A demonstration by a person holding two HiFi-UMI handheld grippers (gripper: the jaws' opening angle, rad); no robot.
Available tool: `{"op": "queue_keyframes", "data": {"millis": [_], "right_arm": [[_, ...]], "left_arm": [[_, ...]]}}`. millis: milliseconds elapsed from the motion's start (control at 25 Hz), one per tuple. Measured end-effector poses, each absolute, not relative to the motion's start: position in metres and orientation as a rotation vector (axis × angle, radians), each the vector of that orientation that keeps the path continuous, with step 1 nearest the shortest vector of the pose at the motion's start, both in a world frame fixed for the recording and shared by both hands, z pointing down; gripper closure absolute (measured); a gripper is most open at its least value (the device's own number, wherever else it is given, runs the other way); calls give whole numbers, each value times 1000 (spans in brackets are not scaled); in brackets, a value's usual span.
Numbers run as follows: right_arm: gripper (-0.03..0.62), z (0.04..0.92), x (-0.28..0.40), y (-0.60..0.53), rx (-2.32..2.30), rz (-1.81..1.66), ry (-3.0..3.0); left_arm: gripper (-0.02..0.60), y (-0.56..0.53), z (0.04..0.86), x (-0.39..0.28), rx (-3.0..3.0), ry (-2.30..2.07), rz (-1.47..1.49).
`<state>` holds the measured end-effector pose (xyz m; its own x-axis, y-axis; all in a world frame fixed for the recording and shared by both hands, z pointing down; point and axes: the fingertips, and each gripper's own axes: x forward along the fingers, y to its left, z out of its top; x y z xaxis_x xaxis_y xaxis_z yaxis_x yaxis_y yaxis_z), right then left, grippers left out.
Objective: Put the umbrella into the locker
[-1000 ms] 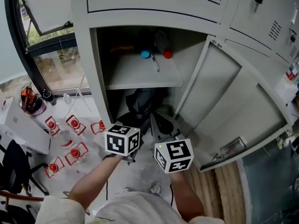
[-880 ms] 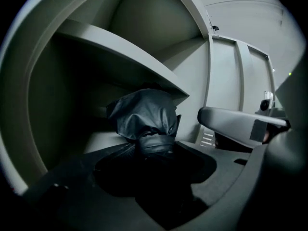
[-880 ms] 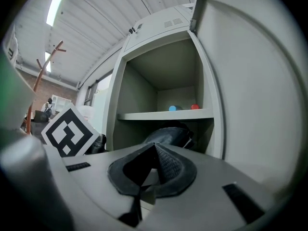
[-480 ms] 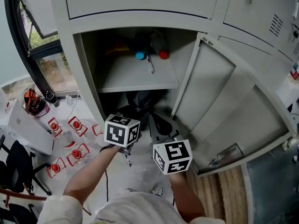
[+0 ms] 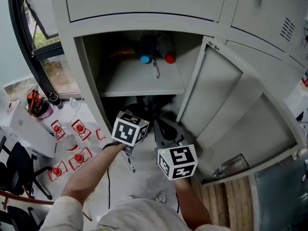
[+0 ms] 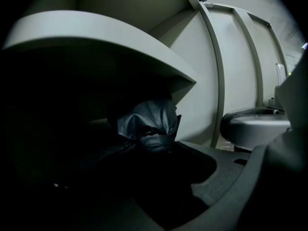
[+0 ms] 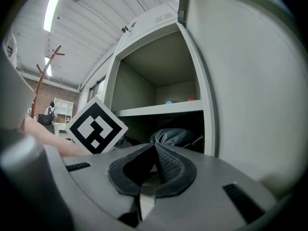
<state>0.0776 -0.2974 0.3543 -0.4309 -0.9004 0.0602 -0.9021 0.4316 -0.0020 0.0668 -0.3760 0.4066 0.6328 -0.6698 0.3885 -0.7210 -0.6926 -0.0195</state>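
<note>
Insertion step in hand, seemingly near its end. Left gripper (image 6: 154, 172) low at locker (image 5: 86, 81) mouth, jaws apparently clamped on umbrella (image 6: 147, 124) near end, view dim. Bunched black canopy inside lower compartment, under shelf (image 5: 144, 83). Right gripper (image 7: 150, 170) beside it, jaws together, empty, near open door (image 5: 226, 109). Next move probably: push umbrella deeper, release, withdraw clear of shelf edge.

The right claw (image 7: 155, 150) has its jaws pressed together, nothing between them. Just beyond it the dark umbrella (image 7: 175, 136) lies under the locker (image 7: 144, 57) shelf (image 7: 159, 109). A marker cube (image 7: 96, 125) stands left of the claw.
</note>
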Motion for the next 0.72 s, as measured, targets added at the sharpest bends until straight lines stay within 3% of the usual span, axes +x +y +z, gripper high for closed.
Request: {"op": "queue_keyframes", "data": {"millis": [720], "right_arm": [[591,359,80,-299,1619,69,-2623]], "left_arm": [[330,-415,408,67,2792,-1265,827]]}}
